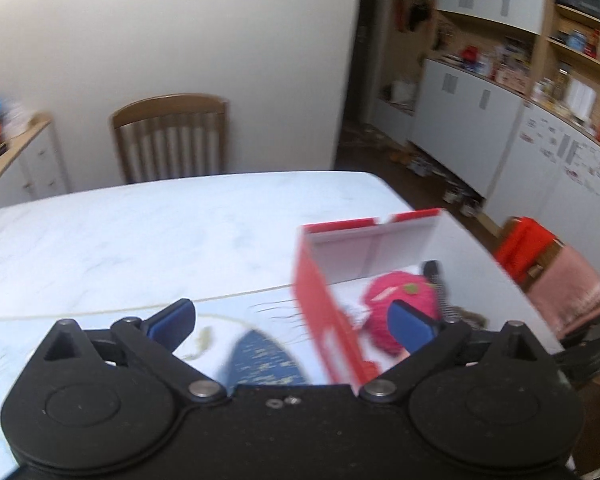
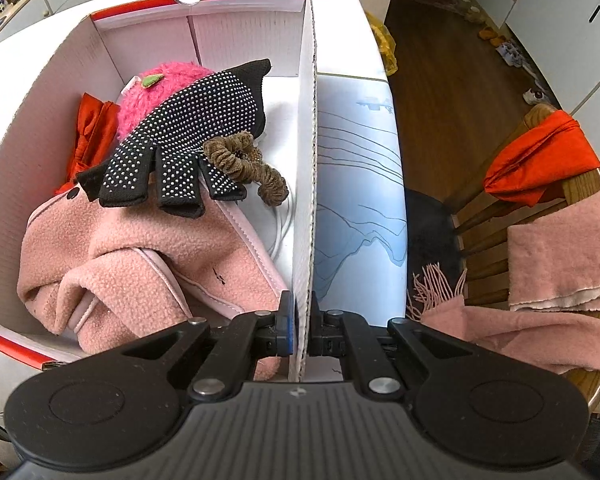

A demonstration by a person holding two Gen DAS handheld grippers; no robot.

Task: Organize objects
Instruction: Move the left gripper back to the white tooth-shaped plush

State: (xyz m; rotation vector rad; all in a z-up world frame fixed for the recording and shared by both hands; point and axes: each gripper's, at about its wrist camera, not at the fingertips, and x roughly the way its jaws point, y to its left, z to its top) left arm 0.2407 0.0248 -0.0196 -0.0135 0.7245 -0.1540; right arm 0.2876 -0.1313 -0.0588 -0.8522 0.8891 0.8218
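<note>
The box (image 2: 306,160), red outside and white inside, stands open on the pale table (image 1: 148,232) near its edge; in the left wrist view it sits at about four o'clock, in the right wrist view it fills the field from nine to twelve o'clock. Inside it, the largest item is a pink fleece garment (image 2: 140,264) heaped at seven o'clock. On top of that lies a black glove (image 2: 188,128) studded with small silver dots, fingers pointing toward six o'clock. A fuzzy magenta ball (image 2: 156,96) with a green leaf patch sits under the glove's cuff at eleven o'clock, a red cloth (image 2: 90,136) at ten o'clock against the box wall, and a brown scrunchie (image 2: 244,164) just beside the glove fingers.

The right gripper (image 2: 303,320) is clamped on the box's right wall, one pad on each side of the cardboard. The left gripper (image 1: 292,324) has its blue pads spread wide, nothing between them, hovering over the table beside the box's red side.

Outside the box, a pink scarf (image 2: 548,264) and an orange-red cloth (image 2: 540,160) drape over a wooden chair (image 2: 580,196) at three o'clock.
</note>
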